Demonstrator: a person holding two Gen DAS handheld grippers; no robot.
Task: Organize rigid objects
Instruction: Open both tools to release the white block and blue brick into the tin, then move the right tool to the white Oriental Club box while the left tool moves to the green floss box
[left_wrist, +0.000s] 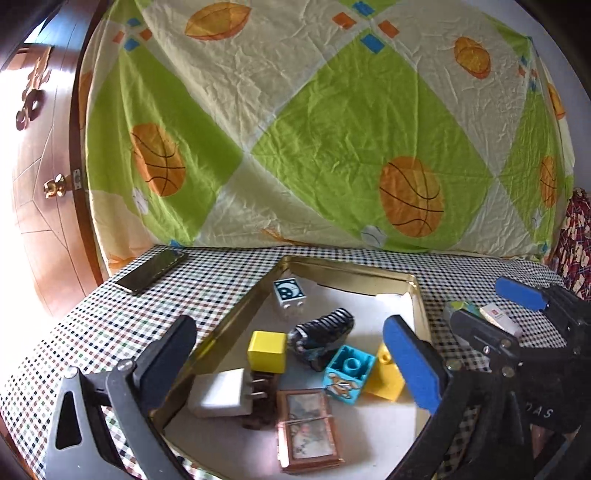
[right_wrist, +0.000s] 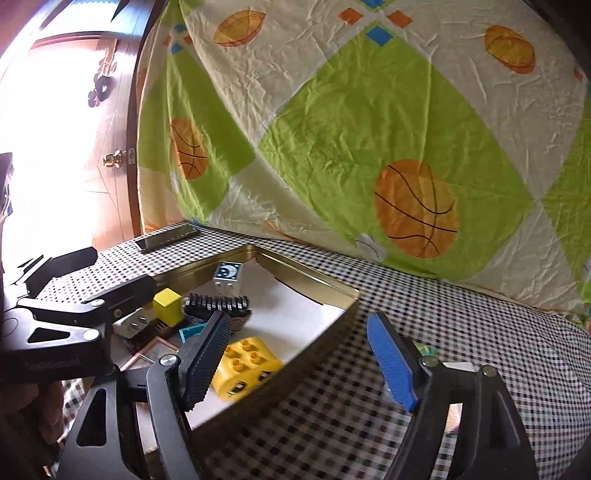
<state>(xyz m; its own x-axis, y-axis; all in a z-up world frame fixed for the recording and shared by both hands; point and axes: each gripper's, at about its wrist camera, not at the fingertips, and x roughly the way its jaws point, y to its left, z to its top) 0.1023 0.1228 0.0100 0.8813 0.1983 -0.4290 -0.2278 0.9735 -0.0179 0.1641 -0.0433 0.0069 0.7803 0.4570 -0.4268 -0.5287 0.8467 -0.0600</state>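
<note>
1. On the checked tablecloth (left_wrist: 110, 325), a shallow gold tin tray (left_wrist: 347, 269) was seen lying flat, its long axis running away from the cameras toward the basketball-print sheet (left_wrist: 332, 129).
2. Inside the tray, a white charger plug (left_wrist: 218, 393) was laid on its side, its prongs pointed right toward a dark brown block (left_wrist: 260, 387).
3. A small framed picture (left_wrist: 308, 428) was placed flat at the near end, its long axis running along the tray.
4. A yellow cube (left_wrist: 266, 350) was found just behind the plug, with a black ridged piece (left_wrist: 321, 332) to its right.
5. A turquoise brick (left_wrist: 345, 373) was tilted, its stud turned upward and away, touching a yellow brick (right_wrist: 245, 369) that lay tipped on its side with studs showing in the right wrist view.
6. A white brick with a moon face (left_wrist: 289, 295) was set upright near the far left wall.
7. A phone (left_wrist: 151, 271) was left flat outside the tray, far left.
8. The left gripper (left_wrist: 295, 369) was held over the tray with its jaws spread wide; nothing was gripped or touched.
9. The right gripper (right_wrist: 299, 354) was held astride the tray's right wall, jaws apart; the left finger hung over the yellow brick, and contact could not be told.
10. A small white box (left_wrist: 498, 317) was seen on the cloth beyond the tray's right wall.
</note>
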